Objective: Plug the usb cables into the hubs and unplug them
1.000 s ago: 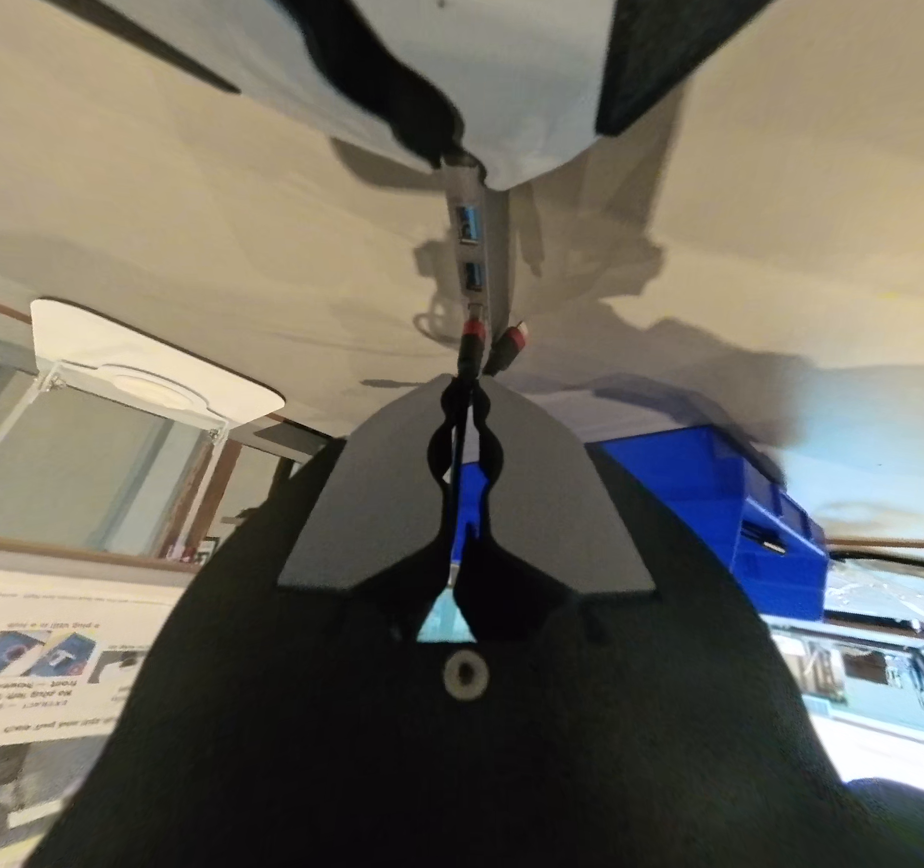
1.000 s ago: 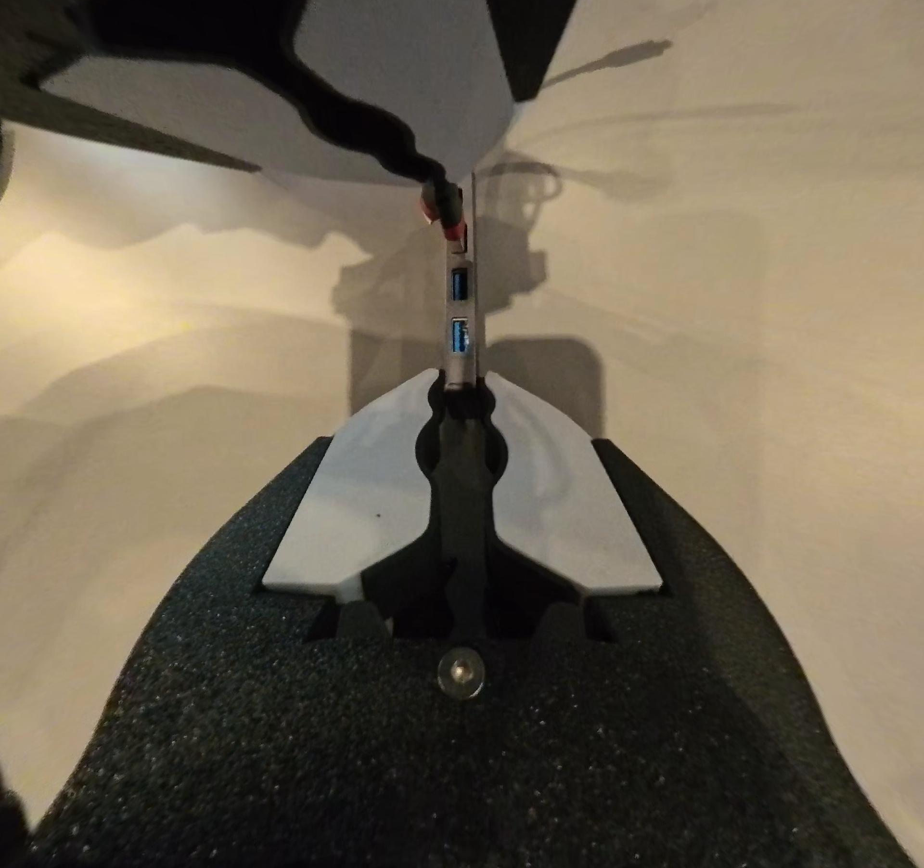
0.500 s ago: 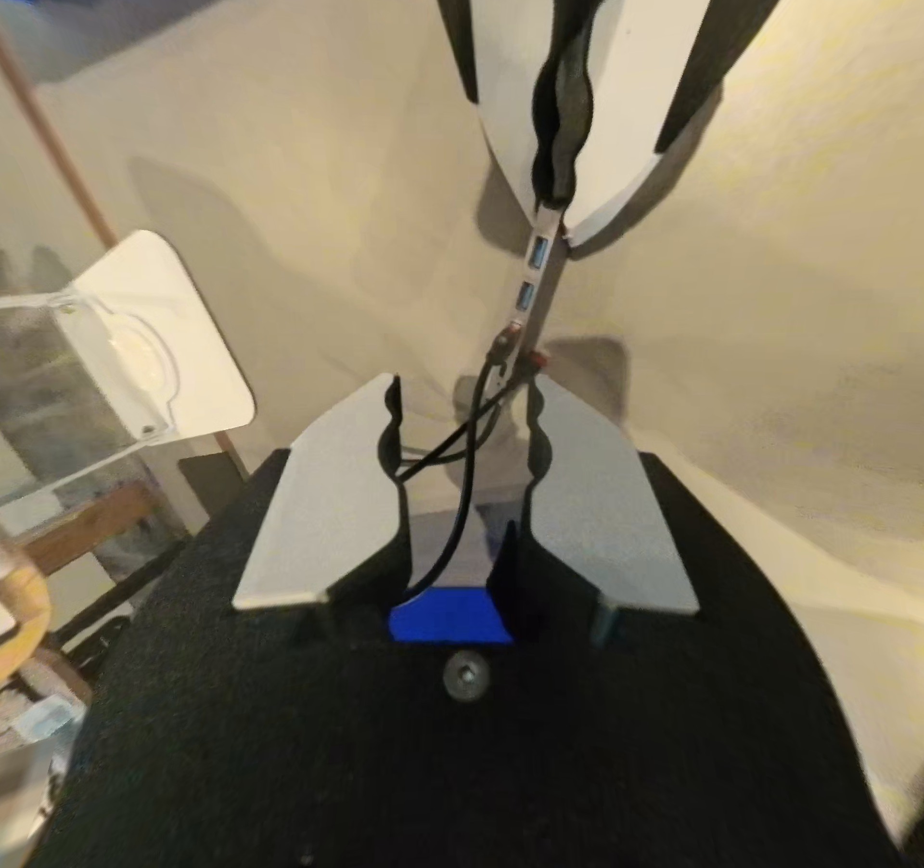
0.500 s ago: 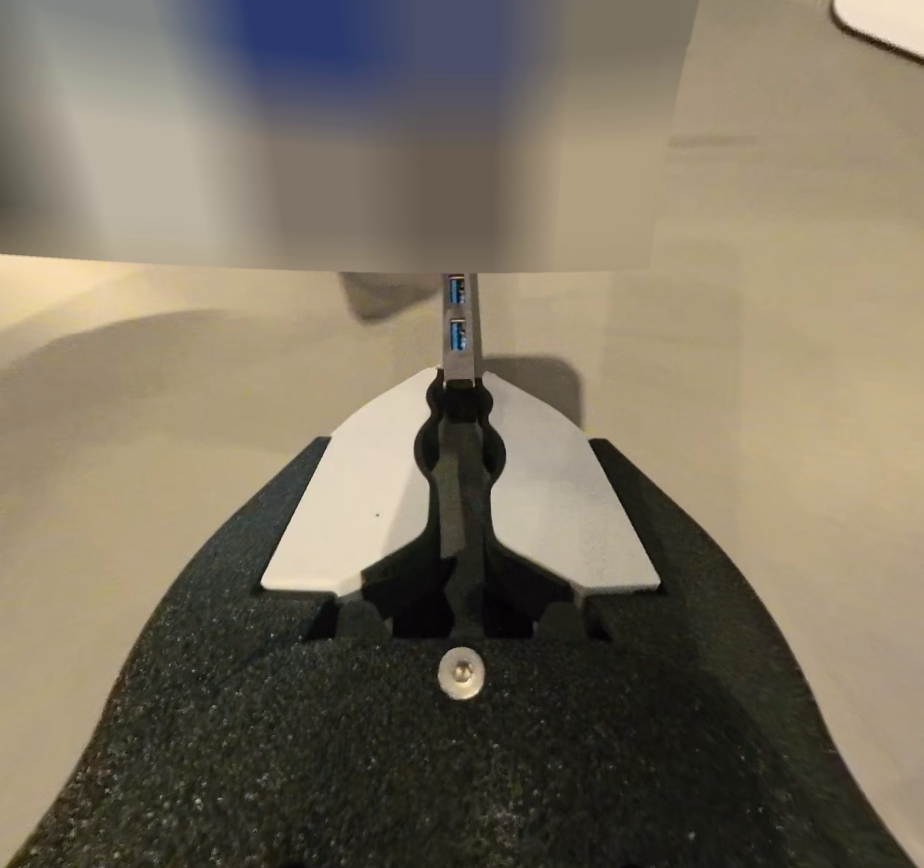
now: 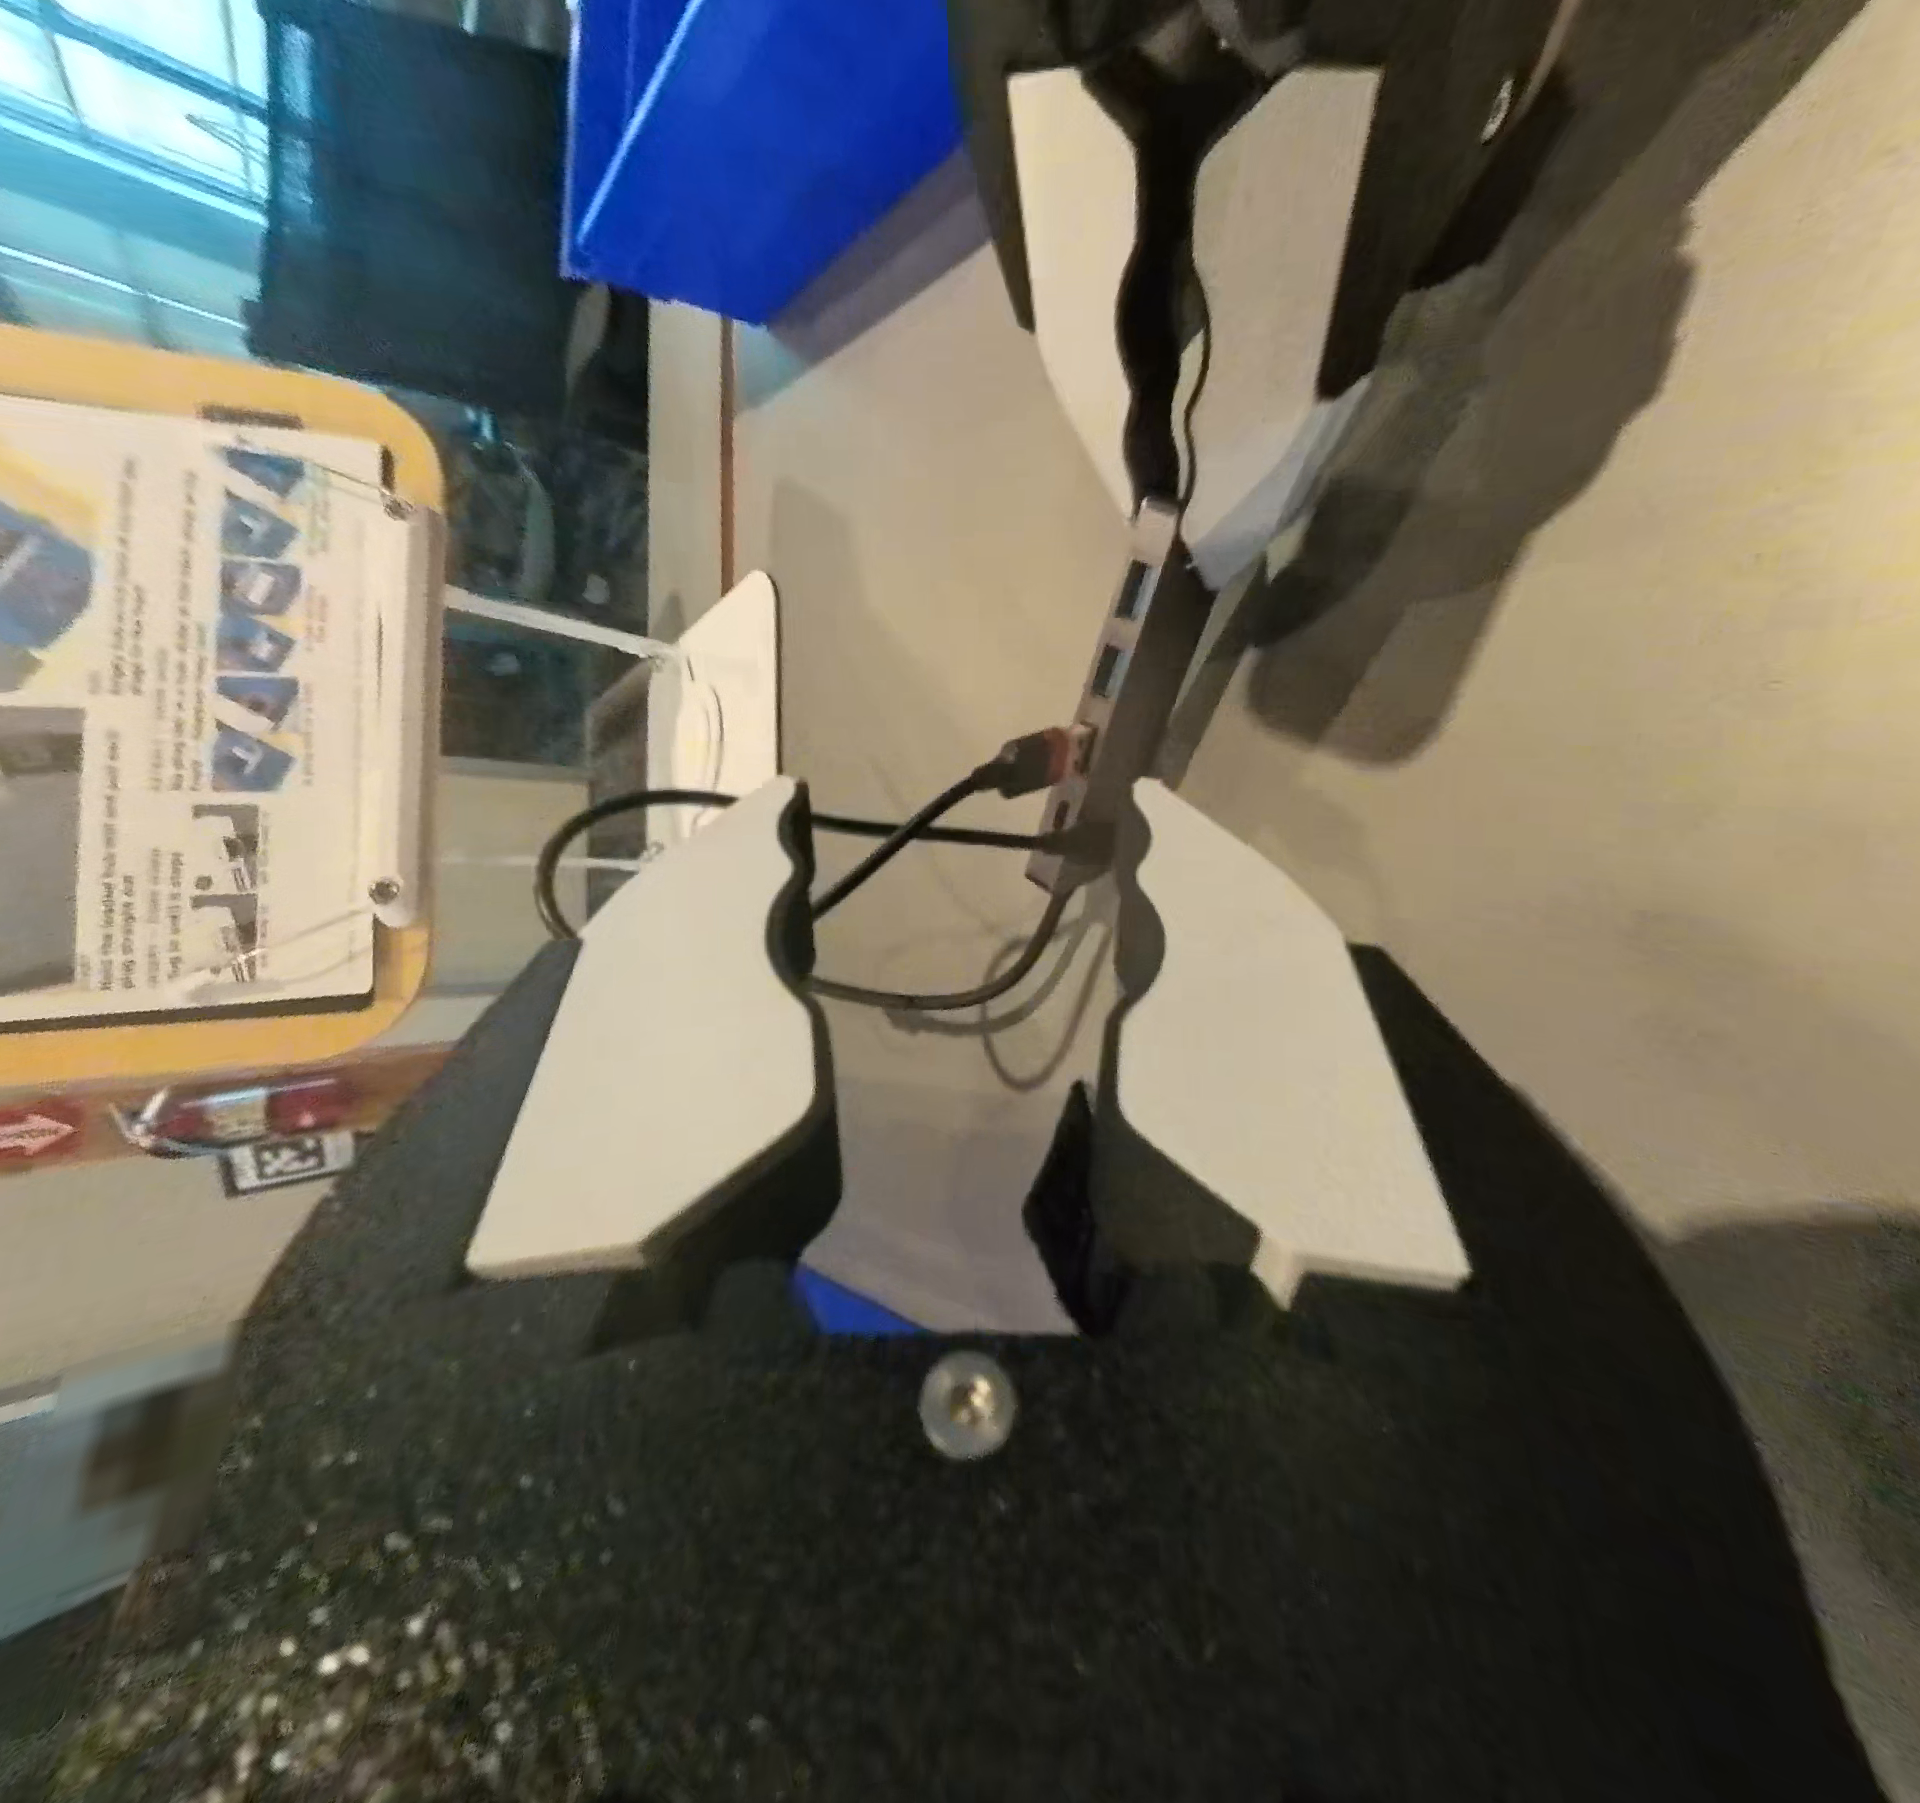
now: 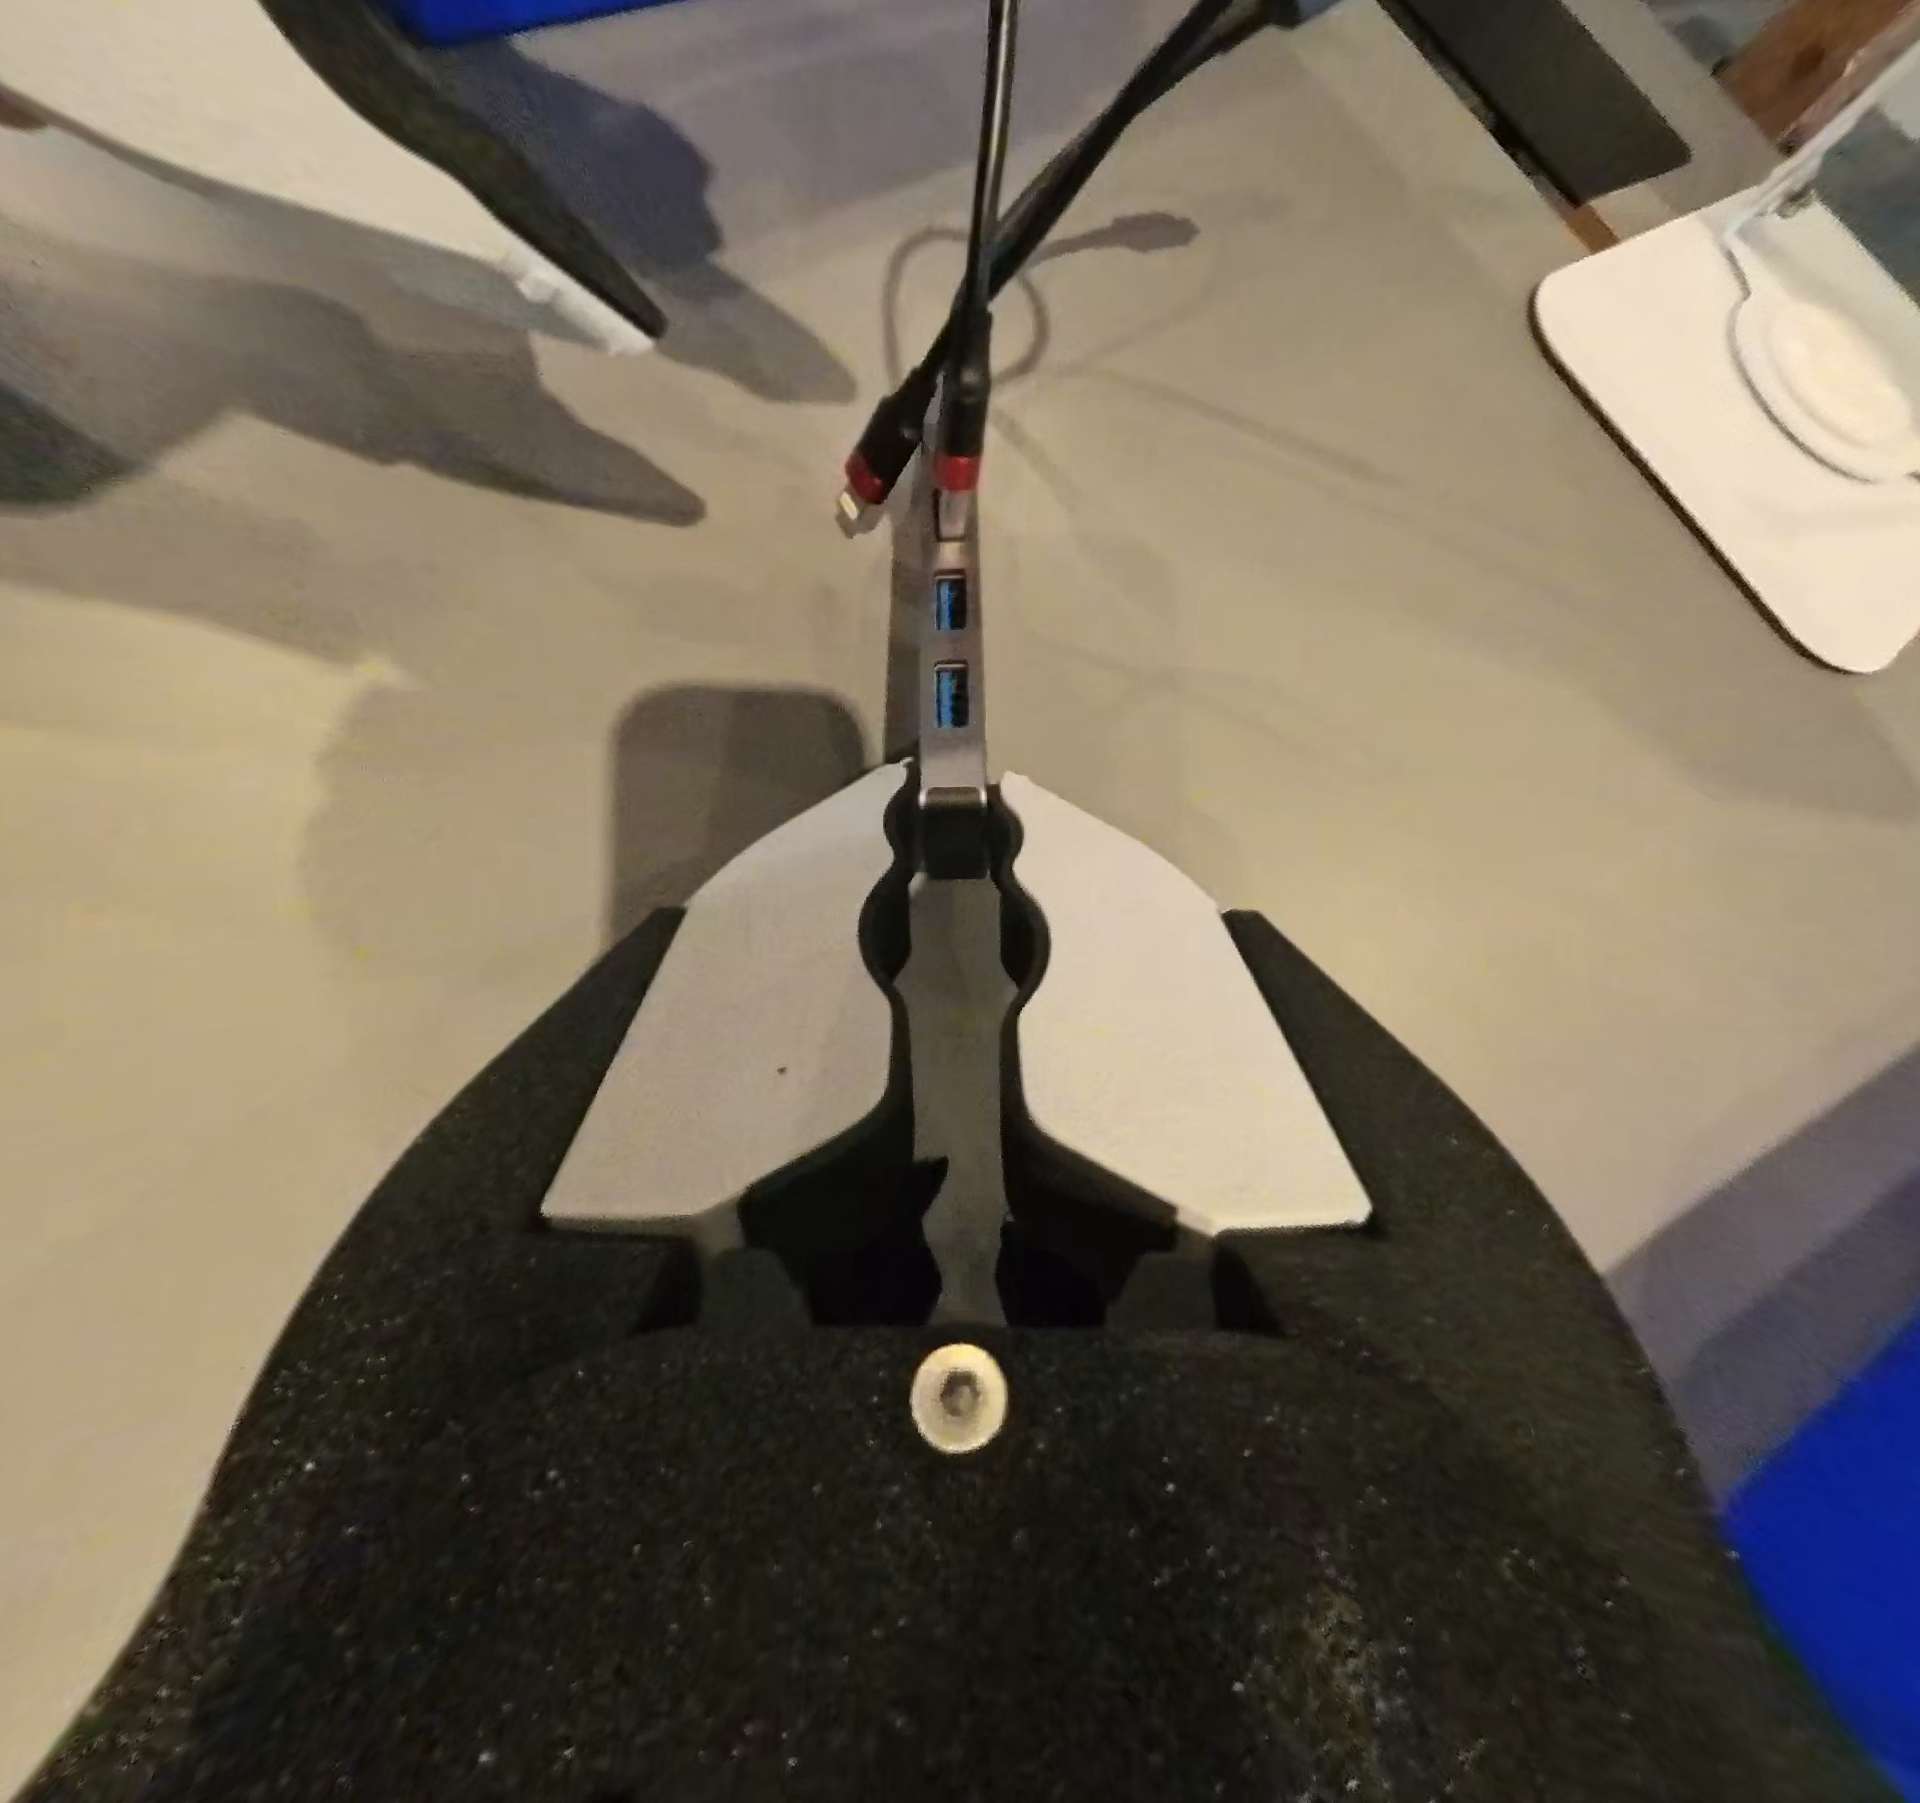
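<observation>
A slim grey USB hub [image 6: 951, 631] with blue ports is held above the beige table. My right gripper [image 6: 951, 803] is shut on its near end. A black cable's red-banded plug [image 6: 961, 470] sits in the hub's far port. The same cable's other red-banded connector [image 6: 868, 491] hangs loose beside it. In the left wrist view the hub [image 5: 1138, 683] runs from the right gripper [image 5: 1158, 491] towards me, with the plug [image 5: 1039, 766] in its side. My left gripper [image 5: 961, 818] is open and empty. Its jaws stand apart just short of the hub's free end.
A blue bin [image 5: 769, 91] stands at the back of the table. A white stand base [image 6: 1714, 423] is at the right. A yellow-framed instruction sheet [image 5: 208, 693] is off the table's edge. The hub's grey lead [image 6: 1143, 112] and the black cable [image 5: 665, 808] loop in the air between the grippers.
My left gripper was shut on the red-banded plug at the hub. It has let go, opened, rolled and drawn back. The plug stays in the hub. The right gripper has kept hold of the hub.
</observation>
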{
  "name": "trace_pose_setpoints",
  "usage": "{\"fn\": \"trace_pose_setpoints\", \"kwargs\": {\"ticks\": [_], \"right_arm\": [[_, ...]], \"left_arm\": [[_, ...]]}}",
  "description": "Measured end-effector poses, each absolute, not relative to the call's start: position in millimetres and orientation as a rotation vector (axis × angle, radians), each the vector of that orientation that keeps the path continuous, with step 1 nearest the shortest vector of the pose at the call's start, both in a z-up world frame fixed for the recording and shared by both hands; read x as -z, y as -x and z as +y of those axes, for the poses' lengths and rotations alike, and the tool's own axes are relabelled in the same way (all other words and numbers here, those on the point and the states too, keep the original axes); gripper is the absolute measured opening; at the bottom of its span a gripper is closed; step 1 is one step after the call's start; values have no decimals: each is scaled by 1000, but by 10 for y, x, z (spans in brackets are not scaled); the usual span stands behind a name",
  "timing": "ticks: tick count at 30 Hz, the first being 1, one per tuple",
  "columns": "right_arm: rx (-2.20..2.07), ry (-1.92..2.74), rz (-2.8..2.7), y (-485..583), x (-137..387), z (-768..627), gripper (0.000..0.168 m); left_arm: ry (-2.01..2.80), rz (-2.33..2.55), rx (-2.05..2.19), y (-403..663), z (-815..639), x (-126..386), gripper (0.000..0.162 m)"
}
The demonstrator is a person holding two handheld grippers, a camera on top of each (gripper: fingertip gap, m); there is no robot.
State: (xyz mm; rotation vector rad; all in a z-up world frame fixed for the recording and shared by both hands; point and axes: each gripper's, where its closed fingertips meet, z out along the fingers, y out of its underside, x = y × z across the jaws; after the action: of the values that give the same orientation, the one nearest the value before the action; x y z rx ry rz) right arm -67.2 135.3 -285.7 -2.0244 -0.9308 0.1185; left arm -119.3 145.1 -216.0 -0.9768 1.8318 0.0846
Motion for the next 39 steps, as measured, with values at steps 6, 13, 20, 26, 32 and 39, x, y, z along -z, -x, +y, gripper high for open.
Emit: {"fn": "trace_pose_setpoints", "kwargs": {"ticks": [6,13,20,26,32,39], "right_arm": [[-107,2020,-945,674,2863,1347,12],[-65,2009,-972,676,2864,1345,12],[-47,2004,-985,677,2866,1342,12],[-23,1983,-994,689,2839,1341,12],[63,1929,-1066,791,2827,1328,12],[279,1818,-1145,801,2764,1340,12]], "left_arm": [[850,1874,-175,1102,1471,2229,51],[923,2142,-271,1060,1623,2470,51],[937,2252,-327,1071,1736,2624,14],[790,2133,-321,1124,1686,2624,9],[754,2001,-296,1255,1637,2632,8],[785,2100,-391,1277,1648,2629,7]]}}
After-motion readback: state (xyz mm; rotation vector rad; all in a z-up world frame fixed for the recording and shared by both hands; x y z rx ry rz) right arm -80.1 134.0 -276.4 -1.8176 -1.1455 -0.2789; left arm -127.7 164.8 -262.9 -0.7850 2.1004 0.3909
